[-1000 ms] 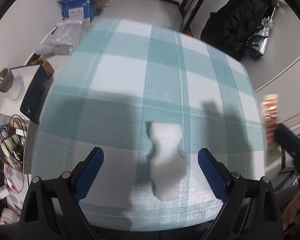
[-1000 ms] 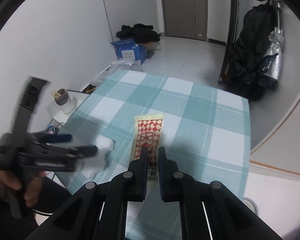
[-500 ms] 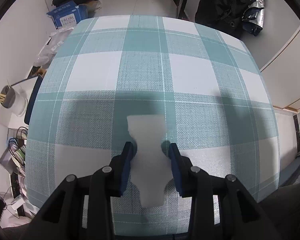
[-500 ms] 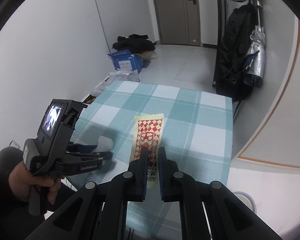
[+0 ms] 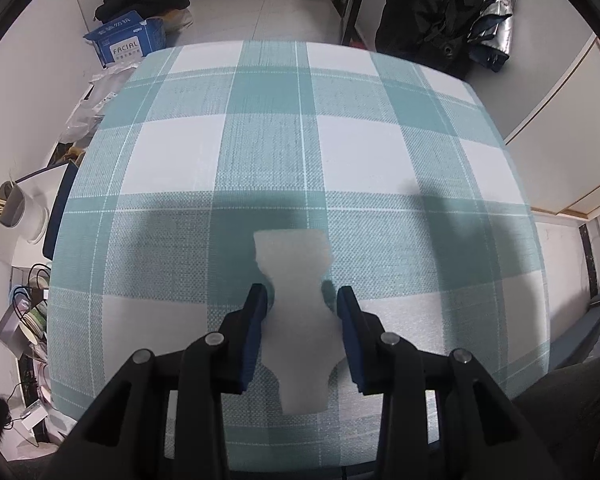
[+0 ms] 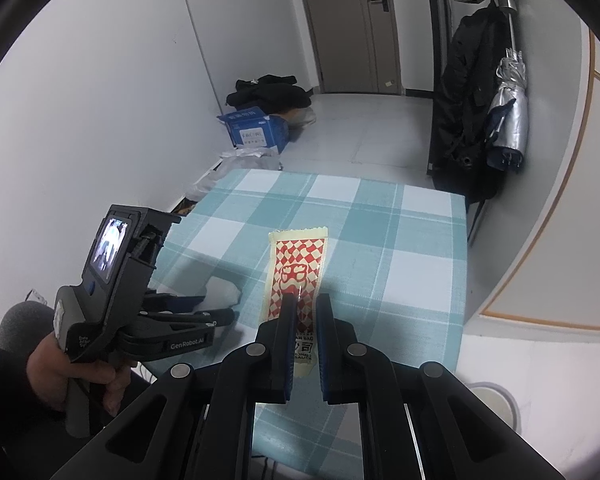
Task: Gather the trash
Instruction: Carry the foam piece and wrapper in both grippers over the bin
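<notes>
Pinching the white foam scrap [image 5: 296, 316] at its narrow waist, the left gripper [image 5: 302, 300] has its blue pads closed partway, touching both notched sides. The scrap lies flat on the checked tablecloth [image 5: 300, 140], near the table's front edge, left of centre as the right wrist view shows it. Left hand [image 6: 80, 372] grips the tool's handle below the table's front-left corner.

To the right, the right gripper [image 6: 306, 312] is almost fully closed on a red-and-white checked sauce sachet [image 6: 298, 264], held by its lower end and standing clear above the cloth. In the left wrist view the sachet shows only as a strip at the far right edge.

Risks, as I judge them:
- Foam is light and soft; the pads bear on its thin edges only. It may buckle or pop out on lifting.
- Pad tips sit close to the cloth. They could snag the weave and drag the tablecloth.
- Sachet is held at one end, so a quick swing could work it loose.
- No bin shows clearly in either view; only a pale round rim at the lower right of the right wrist view, unidentified.

Change from a second ago: the left jaws stood wide with the foam lying free between them; now they have closed in on it. Right grip on the sachet unchanged.
</notes>
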Demonstrator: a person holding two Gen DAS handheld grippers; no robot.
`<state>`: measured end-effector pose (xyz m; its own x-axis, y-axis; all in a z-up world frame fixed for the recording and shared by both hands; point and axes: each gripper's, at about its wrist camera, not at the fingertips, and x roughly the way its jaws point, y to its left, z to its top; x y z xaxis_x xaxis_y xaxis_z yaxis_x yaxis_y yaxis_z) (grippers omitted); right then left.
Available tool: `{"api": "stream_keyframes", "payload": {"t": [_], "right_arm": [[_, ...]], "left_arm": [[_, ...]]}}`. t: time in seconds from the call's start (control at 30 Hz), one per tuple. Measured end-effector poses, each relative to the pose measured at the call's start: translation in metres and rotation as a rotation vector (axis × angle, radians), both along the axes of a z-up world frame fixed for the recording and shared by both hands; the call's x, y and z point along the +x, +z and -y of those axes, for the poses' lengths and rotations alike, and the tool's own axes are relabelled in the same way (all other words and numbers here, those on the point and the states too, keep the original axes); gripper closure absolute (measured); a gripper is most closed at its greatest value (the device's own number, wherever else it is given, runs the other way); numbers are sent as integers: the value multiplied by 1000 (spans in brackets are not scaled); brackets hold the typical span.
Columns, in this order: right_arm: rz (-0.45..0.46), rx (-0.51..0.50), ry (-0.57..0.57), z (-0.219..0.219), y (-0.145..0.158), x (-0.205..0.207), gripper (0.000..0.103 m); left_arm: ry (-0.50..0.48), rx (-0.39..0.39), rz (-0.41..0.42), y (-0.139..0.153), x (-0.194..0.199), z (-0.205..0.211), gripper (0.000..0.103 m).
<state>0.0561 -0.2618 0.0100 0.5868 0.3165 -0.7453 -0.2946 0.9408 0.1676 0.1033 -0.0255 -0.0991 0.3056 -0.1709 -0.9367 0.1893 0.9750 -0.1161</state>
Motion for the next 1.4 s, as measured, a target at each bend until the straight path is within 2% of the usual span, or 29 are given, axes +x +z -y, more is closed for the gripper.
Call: {"api": "stream_keyframes", "payload": {"t": [0.2,0.33,0.5,0.6,0.8,0.93,1.1,1.23,1.4], "right_arm": [[6,21,-16,6,6,2,94],[16,46,-36,13,15,4,94],[41,50,-38,17,29,5,94],[52,58,-45,21,40,4,94],[99,67,-74,33,67,3,94],[133,61,-101,46,92,3,94],[197,33,-134,66,125,-5,94],[218,17,-188,93,138,-9,94],[209,8,-290,137,137,-19,94]], "left_arm": [[-4,-35,20,7,3,3,72],[-10,-101,68,21,5,5,72],[-23,-173,140,47,8,9,72],[-47,-195,194,67,6,18,72],[-84,-243,251,102,10,34,72],[-142,-286,312,133,10,53,72],[-207,-332,352,158,9,79,72],[-270,-350,376,170,6,104,72],[-367,-372,389,179,0,146,72]]}}
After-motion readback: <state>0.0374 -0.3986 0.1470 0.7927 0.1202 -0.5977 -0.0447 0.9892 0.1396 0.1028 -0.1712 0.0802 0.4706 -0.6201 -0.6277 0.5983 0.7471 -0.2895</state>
